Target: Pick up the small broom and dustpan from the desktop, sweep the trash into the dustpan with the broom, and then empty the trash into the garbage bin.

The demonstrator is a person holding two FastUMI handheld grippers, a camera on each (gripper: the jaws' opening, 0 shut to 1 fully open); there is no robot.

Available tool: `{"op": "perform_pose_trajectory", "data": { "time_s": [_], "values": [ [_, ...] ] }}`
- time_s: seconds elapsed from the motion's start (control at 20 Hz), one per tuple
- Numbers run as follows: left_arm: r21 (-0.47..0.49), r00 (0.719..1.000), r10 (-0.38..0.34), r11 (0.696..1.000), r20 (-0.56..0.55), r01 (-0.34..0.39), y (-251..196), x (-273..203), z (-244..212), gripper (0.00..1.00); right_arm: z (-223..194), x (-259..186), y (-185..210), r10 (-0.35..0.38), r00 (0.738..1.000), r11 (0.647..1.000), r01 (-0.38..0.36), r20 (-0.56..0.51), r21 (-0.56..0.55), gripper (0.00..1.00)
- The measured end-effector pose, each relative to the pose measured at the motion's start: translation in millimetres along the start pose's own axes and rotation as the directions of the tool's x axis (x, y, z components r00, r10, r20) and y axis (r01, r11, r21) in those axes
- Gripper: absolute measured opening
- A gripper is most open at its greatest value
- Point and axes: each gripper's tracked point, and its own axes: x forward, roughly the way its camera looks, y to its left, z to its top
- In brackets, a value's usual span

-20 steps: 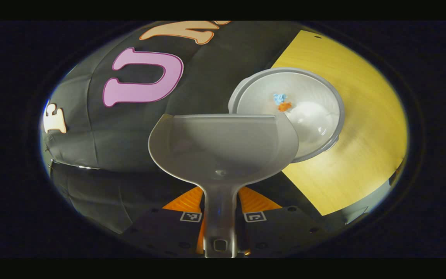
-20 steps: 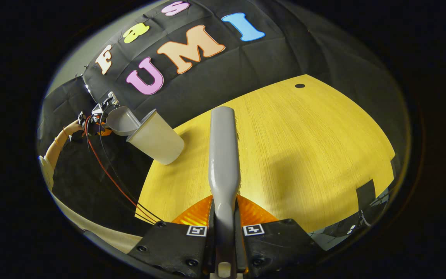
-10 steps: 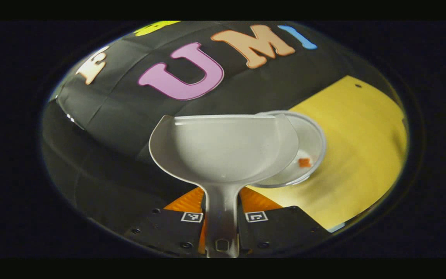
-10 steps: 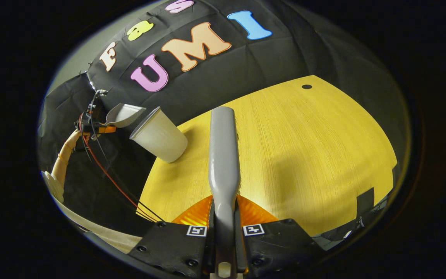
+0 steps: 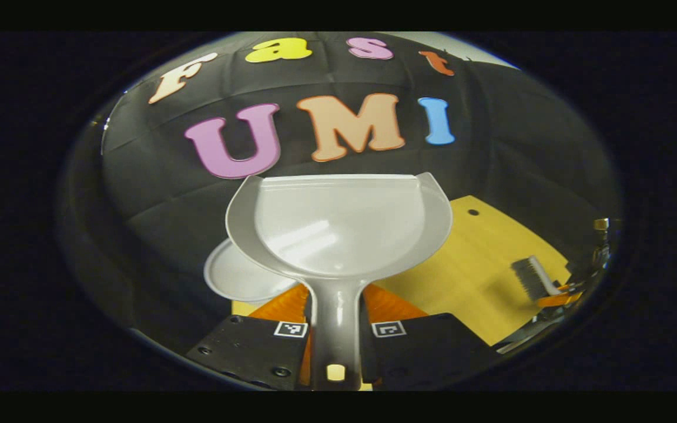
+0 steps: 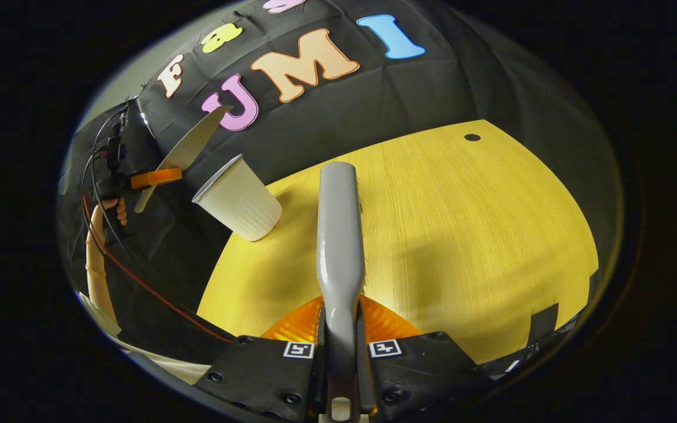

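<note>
A: Start with the left gripper view. What has the left gripper (image 5: 335,317) got?

B: Its fingers (image 5: 282,305) are closed on the handle of the dustpan (image 5: 338,226), one on each side. The pan sticks out straight ahead, its open face toward the camera, and its bowl looks bare.

A: And the bin?

B: The bin (image 5: 238,279) shows as a pale round rim just below and left of the pan, partly hidden behind it. It stands at the near edge of the bench (image 5: 468,276). I cannot see down inside it from here.

A: Anything farther off?

B: At the right edge, the broom (image 5: 531,277) is over the bench, bristles up, held by the other gripper.

A: Now the right gripper view.

B: The right gripper (image 6: 340,338) has its fingers (image 6: 291,326) clamped on the broom's (image 6: 339,235) handle. The handle runs up the middle, above the bench (image 6: 462,247); the bristles are hidden behind it.

A: Where is the bin (image 6: 238,200) there?

B: It stands on the left corner of the bench, near the edge. Up and left of it, clear of the rim, the dustpan (image 6: 188,150) is tilted edge-on in the left gripper (image 6: 156,176), with a hand (image 6: 112,208) and forearm below it.
</note>
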Motion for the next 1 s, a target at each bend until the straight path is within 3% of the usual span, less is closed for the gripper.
{"op": "perform_pose_trajectory", "data": {
  "time_s": [0.15, 0.25, 0.3, 0.5, 0.7, 0.8, 1.0],
  "values": [
    [-0.023, 0.997, -0.071, 0.997, -0.024, 0.071, -56, 11, -26, 0.25, -1, -1, -11, -0.005, 1.000, 1.000, 0.005, -0.001, 0.000, 0.22],
    [-0.054, 0.993, -0.101, 0.994, -0.053, 0.098, -82, 19, -52, 0.26, -3, -4, -18, -0.013, 1.000, 1.000, 0.013, -0.004, -0.003, 0.14],
    [-0.062, 0.991, -0.110, 0.993, -0.073, 0.105, -92, 22, -66, 0.26, -3, -3, -22, -0.020, 1.000, 1.000, 0.020, -0.006, -0.004, 0.18],
    [-0.068, 0.989, -0.042, 0.997, -0.144, 0.033, -111, 29, -135, 0.25, -7, 18, -35, -0.080, 0.997, 0.997, 0.080, -0.008, -0.019, 0.18],
    [-0.204, 0.966, -0.044, 0.979, -0.255, -0.010, -131, 40, -206, 0.26, -21, 59, -37, -0.105, 0.992, 0.994, 0.104, -0.073, -0.019, 0.18],
    [-0.220, 0.949, -0.023, 0.974, -0.316, -0.049, -139, 44, -238, 0.26, -27, 72, -42, -0.118, 0.986, 0.993, 0.116, -0.116, -0.023, 0.18],
    [-0.259, 0.925, -0.024, 0.962, -0.379, -0.082, -148, 49, -265, 0.27, -35, 97, -44, -0.183, 0.969, 0.982, 0.171, -0.164, -0.082, 0.19]
  ]
}}
